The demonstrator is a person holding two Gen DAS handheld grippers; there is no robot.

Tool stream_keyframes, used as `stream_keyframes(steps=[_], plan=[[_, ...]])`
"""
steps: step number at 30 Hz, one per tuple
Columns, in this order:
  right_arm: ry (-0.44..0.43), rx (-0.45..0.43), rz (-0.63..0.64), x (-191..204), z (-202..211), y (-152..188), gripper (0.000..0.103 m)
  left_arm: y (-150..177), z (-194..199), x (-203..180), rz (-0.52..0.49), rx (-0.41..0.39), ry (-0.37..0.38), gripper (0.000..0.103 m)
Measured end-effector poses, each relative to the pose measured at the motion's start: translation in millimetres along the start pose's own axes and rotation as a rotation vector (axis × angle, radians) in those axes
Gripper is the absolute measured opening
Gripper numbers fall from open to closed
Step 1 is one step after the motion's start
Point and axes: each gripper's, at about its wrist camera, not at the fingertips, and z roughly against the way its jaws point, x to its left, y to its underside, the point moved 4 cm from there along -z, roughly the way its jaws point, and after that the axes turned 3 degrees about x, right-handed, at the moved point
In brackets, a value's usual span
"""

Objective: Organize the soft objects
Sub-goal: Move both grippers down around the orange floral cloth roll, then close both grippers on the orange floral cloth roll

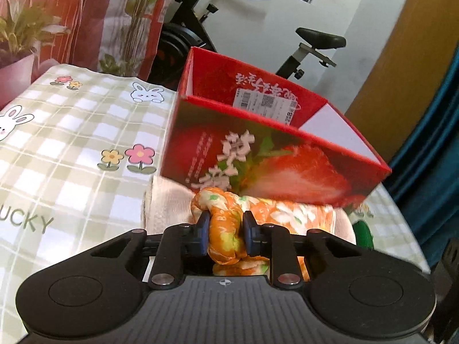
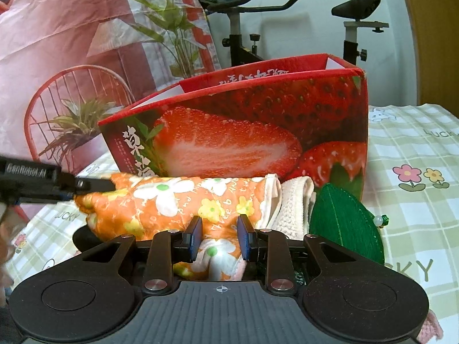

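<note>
In the left wrist view, a green checked tablecloth (image 1: 71,132) with bunnies and flowers is spread over the table on the left. A white towel (image 1: 163,203) is seen next, lying on the cloth in front of the red strawberry box (image 1: 258,154). The box is open at the top, and a white label is stuck on its inside wall. Right below the box, the orange flowered cloth (image 1: 226,229) is bunched up on top of the white towel. One end of it is squeezed between the blue pads of the left gripper (image 1: 225,232), which is almost closed around it. An exercise bike (image 1: 200,37) is seen behind the box.

In the right wrist view, the left gripper's black arm (image 2: 43,183) is seen at the far left, touching the left end of the orange flowered cloth (image 2: 160,200). The cloth is stretched in a long roll in front of the box (image 2: 243,132). Lower down, a fold of it is held between the pads of the right gripper (image 2: 219,238), which is closed partway on it. To the right, the white towel (image 2: 292,203) is tucked beside the cloth. A green leaf-shaped thing (image 2: 344,223) lies further right, just beside the towel.
</note>
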Motion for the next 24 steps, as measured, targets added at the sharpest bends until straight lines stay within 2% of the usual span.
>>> stream_keyframes(steps=[4,14,17,19,24], plan=[[-0.004,-0.001,0.000,1,1,0,0.026,14,-1,3,-0.009,-0.004,-0.014,0.025],[0.021,-0.035,-0.007,3,8,-1,0.026,25,-10,12,-0.017,0.003,-0.023,0.031],[0.042,-0.075,-0.061,-4,14,-4,0.031,25,-11,12,-0.021,0.001,-0.024,0.032],[0.062,-0.093,-0.099,-10,16,-5,0.040,26,-11,11,-0.028,0.001,-0.029,0.032],[0.050,-0.070,-0.157,-21,12,-1,0.041,26,-12,11,-0.021,0.002,-0.028,0.033]])
